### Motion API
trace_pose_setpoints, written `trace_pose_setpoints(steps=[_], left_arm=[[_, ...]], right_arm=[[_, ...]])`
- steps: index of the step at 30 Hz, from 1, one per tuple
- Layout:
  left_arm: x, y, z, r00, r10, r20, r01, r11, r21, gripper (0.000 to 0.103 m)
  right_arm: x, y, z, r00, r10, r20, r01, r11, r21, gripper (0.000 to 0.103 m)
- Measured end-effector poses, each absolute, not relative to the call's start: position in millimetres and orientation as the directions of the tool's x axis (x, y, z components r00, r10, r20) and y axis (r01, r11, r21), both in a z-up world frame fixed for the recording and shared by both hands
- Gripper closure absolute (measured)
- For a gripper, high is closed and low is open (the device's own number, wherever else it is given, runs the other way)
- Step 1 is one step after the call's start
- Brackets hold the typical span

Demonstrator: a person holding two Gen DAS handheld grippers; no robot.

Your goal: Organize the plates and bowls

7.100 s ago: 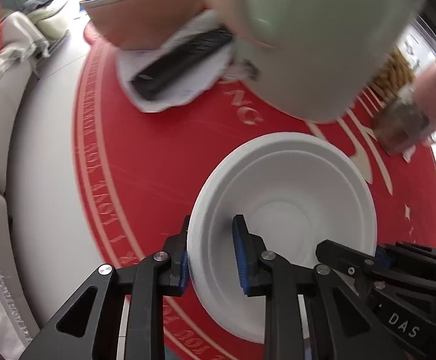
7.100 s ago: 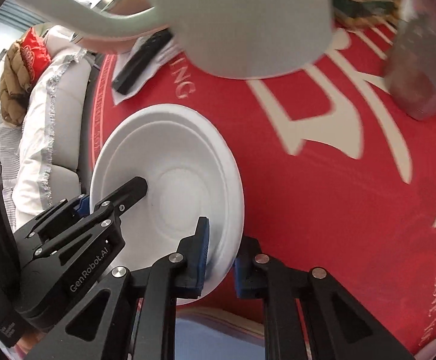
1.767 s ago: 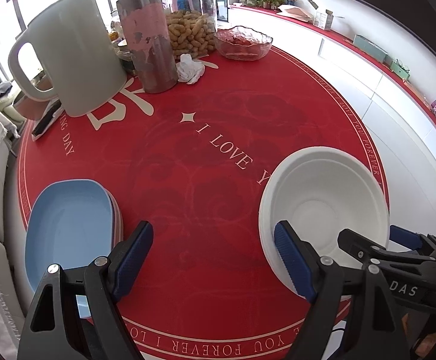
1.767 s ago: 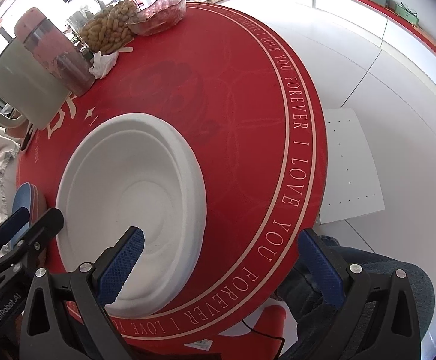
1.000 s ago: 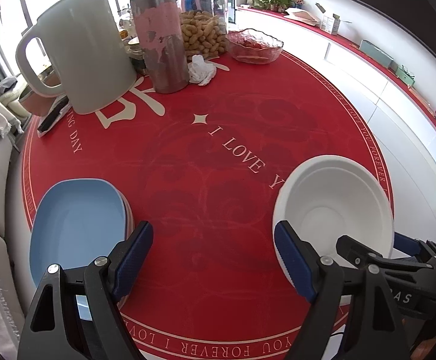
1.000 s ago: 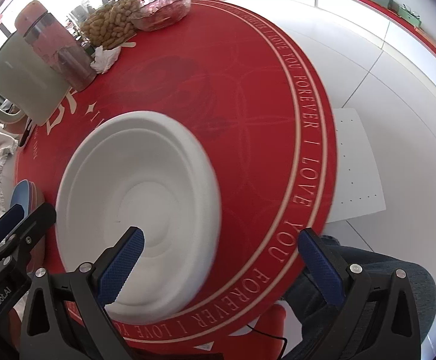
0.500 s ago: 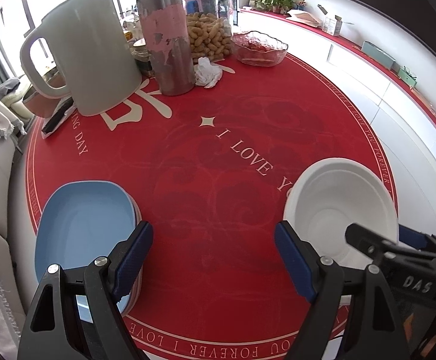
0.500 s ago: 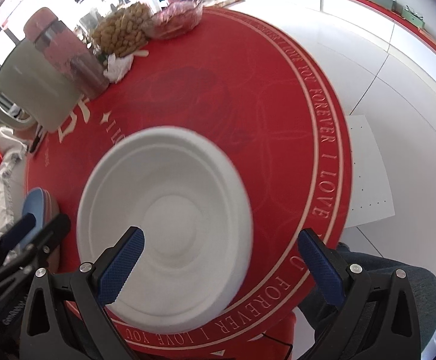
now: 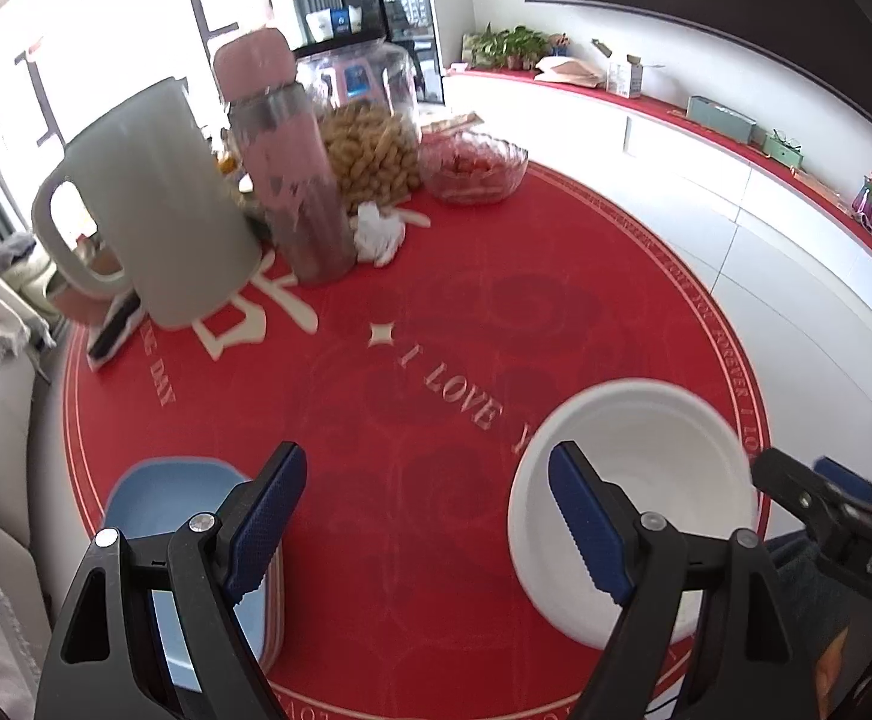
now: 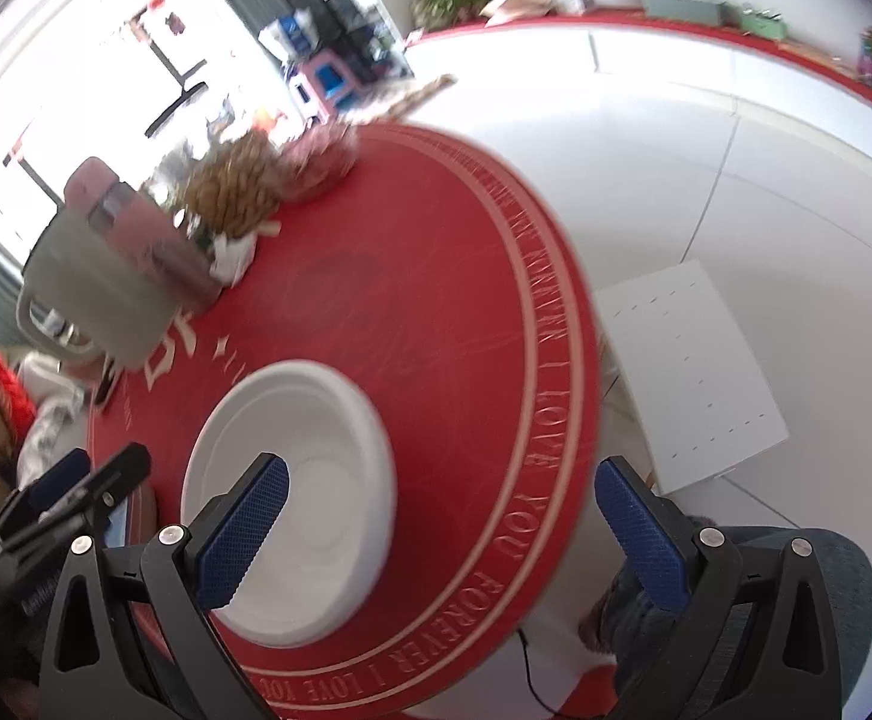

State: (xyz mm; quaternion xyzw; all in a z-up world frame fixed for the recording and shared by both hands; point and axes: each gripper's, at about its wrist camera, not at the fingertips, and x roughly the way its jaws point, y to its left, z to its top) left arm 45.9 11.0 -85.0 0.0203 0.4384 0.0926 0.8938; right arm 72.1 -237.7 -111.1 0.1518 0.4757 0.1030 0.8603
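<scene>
From the left wrist, the left gripper (image 9: 426,516) has its jaws wide apart with nothing between them but the red tablecloth (image 9: 411,396). The white bowl (image 9: 634,504) sits upright, mouth up, just behind the right-hand jaw, which covers part of its near rim. A blue plate (image 9: 165,486) lies flat behind the left-hand jaw — a pinkish edge shows beneath it, so it seems to top a stack, though the jaw hides most of it. Only this view shows clearly the things well beyond the jaws: a pale jug (image 9: 159,210), a pink bottle (image 9: 291,180), a jar of peanuts (image 9: 369,138) and a glass dish (image 9: 475,165).

From the right wrist, the right gripper (image 10: 436,516) is likewise spread wide and holds nothing. The bowl (image 10: 309,480) lies behind its left-hand jaw, whose pad overlaps the bowl's inside; the picture is blurred, so contact cannot be judged. This view alone shows the table edge and, past the right-hand jaw, a white stool (image 10: 694,372) on the floor. The blue plate is only a sliver behind the other gripper at far left.
</scene>
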Motion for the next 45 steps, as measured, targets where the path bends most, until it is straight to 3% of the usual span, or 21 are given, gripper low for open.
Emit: trace_pose_setpoints(steps=[23,32,34,36,45], left_arm=[[42.7,-68.3,-33.2,0.779,-0.09,-0.621,0.145,0.989,0.038,0.016],[40.6,-71.1,-36.2,0.753,-0.11,-0.649,0.142,0.99,-0.003,0.016],[39.7,-71.9,-38.1,0.737,-0.132,-0.662,0.15,0.988,-0.031,0.011],[37.7,-73.3,-39.3,0.728,-0.151,-0.668,0.155,0.986,-0.054,0.0],[34.6,-74.7,-37.2,0.73,-0.164,-0.664,0.149,0.986,-0.079,0.0]], right_arm=[[40.0,-278.9,-125.1,0.703,0.201,-0.682,0.069,0.935,0.347,0.0],[38.7,-277.6,-127.0,0.711,0.18,-0.68,0.074,0.942,0.327,0.0],[38.2,-277.9,-127.3,0.714,0.177,-0.678,0.076,0.942,0.326,0.0],[38.2,-277.2,-128.0,0.713,0.174,-0.679,0.076,0.944,0.321,0.0],[38.6,-274.0,-129.0,0.714,0.158,-0.682,0.082,0.949,0.305,0.0]])
